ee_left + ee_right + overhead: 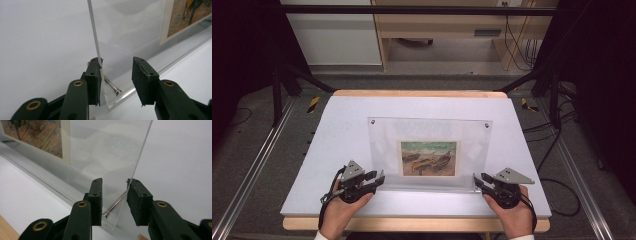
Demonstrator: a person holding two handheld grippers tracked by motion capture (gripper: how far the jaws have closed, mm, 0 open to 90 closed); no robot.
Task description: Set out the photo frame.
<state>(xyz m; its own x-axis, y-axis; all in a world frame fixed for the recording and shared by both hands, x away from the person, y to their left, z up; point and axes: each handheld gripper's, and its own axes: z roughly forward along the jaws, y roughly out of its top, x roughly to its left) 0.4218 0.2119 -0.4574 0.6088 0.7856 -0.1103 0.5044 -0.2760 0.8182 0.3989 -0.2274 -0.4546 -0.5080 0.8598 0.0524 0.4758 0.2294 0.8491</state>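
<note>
Hands first, seen from the high view: your left hand holds the left gripper at the near left corner of a clear frame. Your right hand holds the right gripper at the near right corner. The frame stands up on the white table, near the middle, and a small boat picture sits inside it. A wooden shelf stands on the floor far behind the table.

Now the left gripper view. Your jaws are wide apart, holding nothing. The side edge of the frame touches the pad of the left-hand jaw. A little metal pin sticks out of the frame's corner, in the gap between the jaws. The picture is up at the top right.

Now the right gripper view. These jaws are also apart, a bit less wide, holding nothing. The frame's side edge comes down right by the right-hand jaw's pad. Another pin lies between the jaws. The picture is at the top left.
</note>
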